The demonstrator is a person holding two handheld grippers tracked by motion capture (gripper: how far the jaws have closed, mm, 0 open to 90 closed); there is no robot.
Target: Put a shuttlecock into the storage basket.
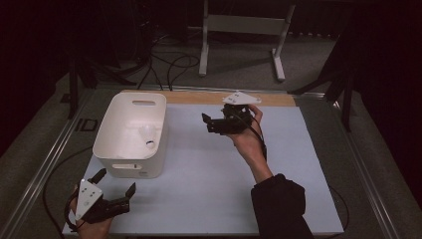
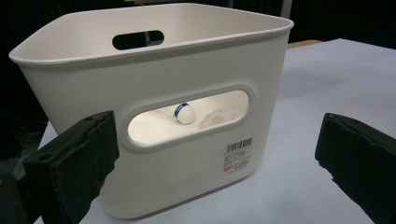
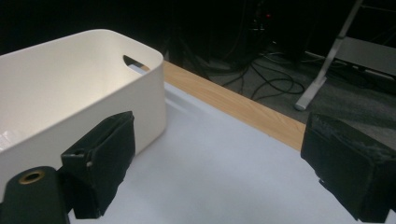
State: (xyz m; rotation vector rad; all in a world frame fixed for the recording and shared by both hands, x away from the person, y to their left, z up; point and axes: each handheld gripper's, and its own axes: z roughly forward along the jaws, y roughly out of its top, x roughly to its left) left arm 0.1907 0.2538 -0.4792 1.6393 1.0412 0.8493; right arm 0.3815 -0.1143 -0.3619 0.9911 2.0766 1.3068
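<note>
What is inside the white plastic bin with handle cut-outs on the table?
Inside the white plastic bin lies a small white bottle with a blue band, next to something clear and crumpled that I cannot identify. The near wall hides the rest of the bin's floor.

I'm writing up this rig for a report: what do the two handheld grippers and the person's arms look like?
Both the left gripper and the right gripper are black, with two blocky padded jaws, a grey three-cornered plate on top and a thin black cable trailing off. The right arm wears a dark sleeve.
</note>
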